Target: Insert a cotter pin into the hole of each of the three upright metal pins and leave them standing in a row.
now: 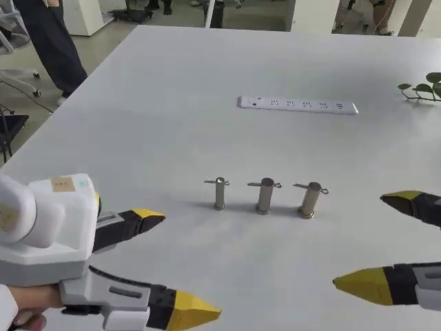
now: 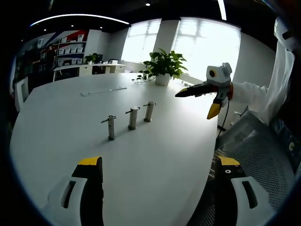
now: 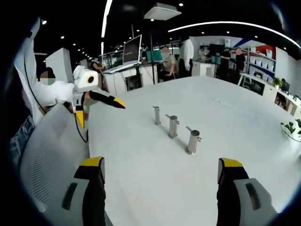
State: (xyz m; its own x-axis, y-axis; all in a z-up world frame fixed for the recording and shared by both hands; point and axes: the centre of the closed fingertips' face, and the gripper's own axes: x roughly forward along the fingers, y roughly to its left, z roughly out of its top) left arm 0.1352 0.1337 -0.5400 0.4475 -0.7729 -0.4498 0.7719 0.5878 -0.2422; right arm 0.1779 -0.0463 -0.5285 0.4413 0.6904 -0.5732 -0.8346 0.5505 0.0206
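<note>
1. While held over the near part of the white table (image 1: 172, 103), the left gripper (image 1: 189, 265) has its jaws spread wide and grasps nothing.
2. Beside it, the right gripper (image 1: 359, 240) is likewise released, empty and touching nothing.
3. Ahead of both grippers and between them, well apart from the jaws, three metal pins (image 1: 265, 198) stand in a row, long axes vertical, heads up.
4. Cotter pins (image 1: 255, 184) lie crosswise through their tops, roughly along the row.
</note>
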